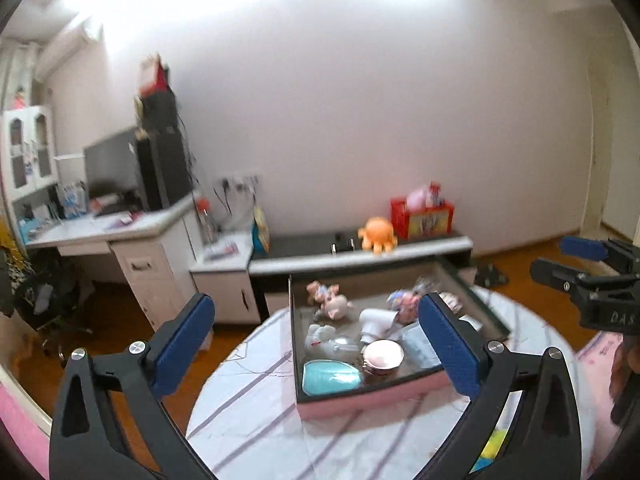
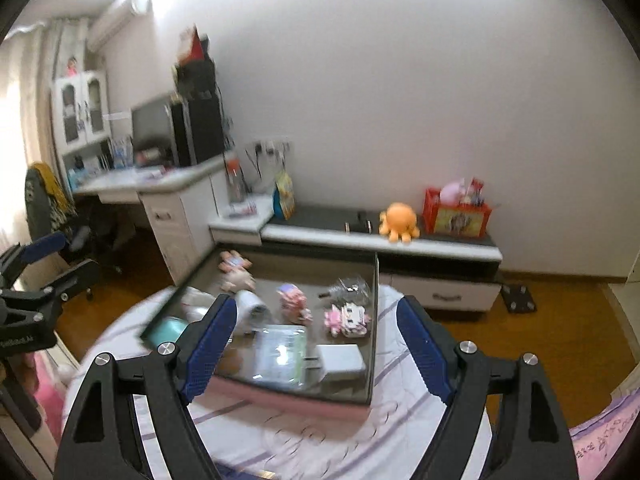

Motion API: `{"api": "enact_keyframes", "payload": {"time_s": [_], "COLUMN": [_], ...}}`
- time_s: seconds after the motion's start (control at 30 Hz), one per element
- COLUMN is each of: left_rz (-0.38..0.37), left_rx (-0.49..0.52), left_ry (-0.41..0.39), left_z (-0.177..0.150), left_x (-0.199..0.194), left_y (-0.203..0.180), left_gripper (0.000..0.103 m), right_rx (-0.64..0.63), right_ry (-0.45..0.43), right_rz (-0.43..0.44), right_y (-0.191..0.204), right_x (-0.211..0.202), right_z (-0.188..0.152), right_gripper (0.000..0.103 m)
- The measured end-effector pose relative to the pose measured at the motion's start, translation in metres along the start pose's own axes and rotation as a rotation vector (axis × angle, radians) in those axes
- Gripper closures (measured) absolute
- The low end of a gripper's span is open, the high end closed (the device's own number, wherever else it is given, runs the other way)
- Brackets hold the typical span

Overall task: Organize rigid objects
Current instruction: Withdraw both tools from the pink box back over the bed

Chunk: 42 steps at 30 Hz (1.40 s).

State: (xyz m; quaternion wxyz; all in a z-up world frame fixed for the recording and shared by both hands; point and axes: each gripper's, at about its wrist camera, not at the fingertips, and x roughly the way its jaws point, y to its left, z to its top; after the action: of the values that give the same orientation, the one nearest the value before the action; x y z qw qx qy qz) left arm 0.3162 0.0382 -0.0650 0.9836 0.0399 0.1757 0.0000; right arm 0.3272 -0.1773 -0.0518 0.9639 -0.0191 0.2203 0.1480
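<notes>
Hovering released and empty above the box (image 1: 360, 404) of small toys on the bed, both claws, left gripper (image 1: 316, 340) and right gripper (image 2: 312, 348), seemingly needed another item to pick.

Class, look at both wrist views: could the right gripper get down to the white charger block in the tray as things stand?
Probably yes. The right gripper is open and empty, the white charger block lies uncovered at the tray's near edge, and nothing stands between them.

Orange octopus toy (image 1: 377, 235) beside a red crate (image 1: 422, 216) (on the low cabinet (image 1: 360, 258))
</notes>
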Motion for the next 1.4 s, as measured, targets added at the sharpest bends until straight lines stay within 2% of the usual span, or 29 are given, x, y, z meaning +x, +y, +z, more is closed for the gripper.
{"api": "enact_keyframes", "payload": {"time_s": [0.07,0.13,0.17,0.2,0.23,0.37,0.57,0.77,0.97,1.3,1.4], "left_rz": [0.03,0.056,0.063,0.077,0.082,0.105,0.077,0.08,0.086,0.094,0.091], "left_rx": [-0.008,-0.016,-0.024,-0.03,-0.025,-0.003,-0.027,-0.025,-0.035,-0.031,-0.021], "left_ry": [-0.077,-0.11,-0.123,-0.131,-0.147,-0.15,-0.164,-0.211,-0.223,-0.215,-0.186], "left_z": [-0.004,-0.009,-0.012,-0.015,-0.019,-0.038,-0.054,-0.056,-0.057,-0.059,-0.06], "left_x": [-0.041,-0.068,-0.079,-0.091,-0.104,-0.141,-0.183,-0.21,-0.221,-0.22,-0.213], "left_y": [-0.007,-0.01,-0.011,-0.013,-0.014,-0.024,-0.027,-0.029,-0.029,-0.028,-0.029], "left_gripper": [0.0,0.0,0.0,0.0,0.0,0.0,0.0,0.0,0.0,0.0,0.0], "right_rx": [0.004,0.004,0.002,0.004,0.0,-0.008,0.012,0.042,0.031,0.029,0.032], "right_ry": [-0.056,-0.108,-0.135,-0.157,-0.199,-0.271,-0.304,-0.338,-0.345,-0.334,-0.322], "right_rz": [0.005,0.002,-0.009,-0.022,-0.041,-0.077,-0.13,-0.134,-0.153,-0.164,-0.166], "right_y": [0.011,0.021,0.028,0.03,0.037,0.051,0.062,0.068,0.073,0.075,0.075], "right_x": [-0.034,-0.057,-0.075,-0.083,-0.099,-0.14,-0.169,-0.188,-0.2,-0.205,-0.203], "right_z": [-0.006,-0.011,-0.017,-0.02,-0.026,-0.043,-0.06,-0.068,-0.072,-0.081,-0.084], "right_gripper": [0.018,0.015,0.012,0.0,0.0,0.0,0.0,0.0,0.0,0.0,0.0]}}
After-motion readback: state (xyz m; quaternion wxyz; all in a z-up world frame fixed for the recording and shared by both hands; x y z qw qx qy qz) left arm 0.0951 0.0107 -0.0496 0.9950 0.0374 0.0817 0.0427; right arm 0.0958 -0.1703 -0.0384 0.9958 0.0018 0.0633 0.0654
